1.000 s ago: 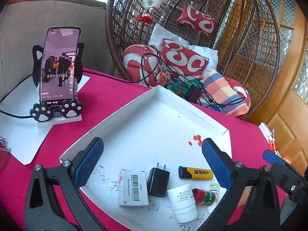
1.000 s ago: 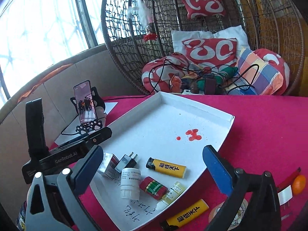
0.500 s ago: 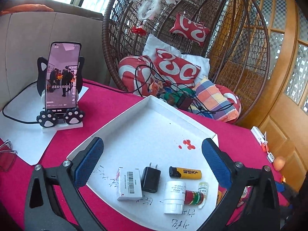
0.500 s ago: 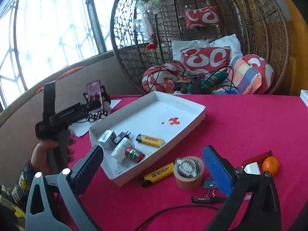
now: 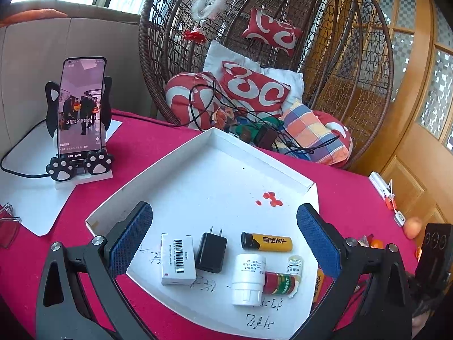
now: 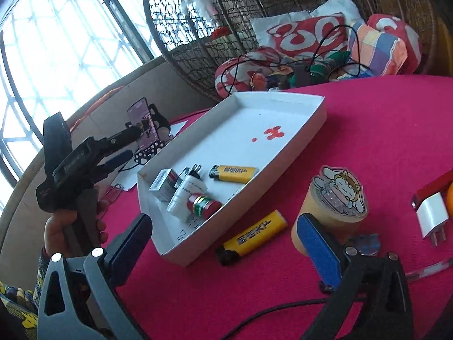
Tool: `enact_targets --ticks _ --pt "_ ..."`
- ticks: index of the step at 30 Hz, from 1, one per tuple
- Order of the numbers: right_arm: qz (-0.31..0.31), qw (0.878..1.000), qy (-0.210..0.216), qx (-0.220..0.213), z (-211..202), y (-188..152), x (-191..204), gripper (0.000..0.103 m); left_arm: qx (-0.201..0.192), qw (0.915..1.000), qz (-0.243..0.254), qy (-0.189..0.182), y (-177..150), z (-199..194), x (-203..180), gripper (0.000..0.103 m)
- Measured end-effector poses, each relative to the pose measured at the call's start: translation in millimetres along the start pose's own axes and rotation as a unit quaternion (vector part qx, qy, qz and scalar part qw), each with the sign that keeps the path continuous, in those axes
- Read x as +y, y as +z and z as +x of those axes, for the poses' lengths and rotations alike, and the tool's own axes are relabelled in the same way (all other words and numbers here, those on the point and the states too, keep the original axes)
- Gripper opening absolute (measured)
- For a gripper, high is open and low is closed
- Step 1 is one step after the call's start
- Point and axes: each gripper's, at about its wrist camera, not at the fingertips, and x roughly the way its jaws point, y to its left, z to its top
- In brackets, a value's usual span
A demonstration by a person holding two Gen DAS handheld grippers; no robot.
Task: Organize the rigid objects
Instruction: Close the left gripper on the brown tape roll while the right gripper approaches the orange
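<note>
The white tray (image 6: pixel 297 130) lies on the red cloth and already holds a small box (image 5: pixel 177 258), a black charger (image 5: pixel 211 252), a yellow lighter (image 5: pixel 266 240) and bottles, all gathered at its near end, so the far half is free for more things. The right gripper (image 6: pixel 223 246) is spread wide and empty above a second yellow lighter (image 6: pixel 252 236) lying just outside the tray wall, probably the next thing to take. The left gripper (image 5: pixel 223 240) is also wide apart and holds nothing over the tray.
</note>
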Motion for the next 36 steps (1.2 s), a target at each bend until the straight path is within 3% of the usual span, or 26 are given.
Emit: enact_targets --ticks 7,11,14,17,23,24,26,27,30,32,34,35,36 --pt "0.064 0.998 -0.011 -0.008 -9 2 -39 0.102 0.02 0.9992 0.033 -0.013 -6 12 -28 0.103" --pt "0.068 0.996 -0.011 -0.053 -42 4 -42 0.102 0.033 0.9922 0.099 -0.068 -4 29 -72 0.103" --pt "0.059 0.991 -0.048 -0.107 -81 6 -46 0.102 0.053 0.9719 0.196 -0.119 -7 49 -125 0.103" --pt "0.056 0.983 -0.092 -0.146 -113 7 -56 0.102 0.111 0.9382 0.287 -0.159 -20 80 -178 0.103" --pt "0.083 0.975 -0.113 -0.175 -146 -4 -82 0.102 0.157 0.8831 0.423 -0.128 -51 133 -242 0.103" --pt "0.089 0.973 -0.113 -0.178 -150 -6 -86 0.102 0.172 0.8767 0.432 -0.125 -54 141 -247 0.1" --pt "0.1 0.972 -0.11 -0.181 -153 -9 -95 0.102 0.202 0.8687 0.436 -0.121 -59 153 -248 0.076" --pt "0.102 0.972 -0.113 -0.181 -154 -10 -99 0.102 0.215 0.8675 0.432 -0.12 -61 157 -248 0.054" --pt "0.087 0.971 -0.149 -0.164 -150 -8 -107 0.102 0.228 0.8705 0.421 -0.112 -65 159 -243 0.053" --pt "0.069 0.973 -0.179 -0.126 -136 -4 -112 0.099 0.225 0.8766 0.41 -0.112 -65 154 -240 0.053" --pt "0.053 0.973 -0.209 -0.079 -116 -3 -120 0.072 0.217 0.8856 0.395 -0.114 -64 148 -238 0.053" --pt "0.048 0.973 -0.221 -0.054 -104 -2 -124 0.053 0.214 0.891 0.383 -0.117 -63 144 -235 0.053" --pt "0.044 0.971 -0.234 -0.036 -93 -2 -128 0.051 0.211 0.8961 0.372 -0.121 -62 140 -232 0.053"
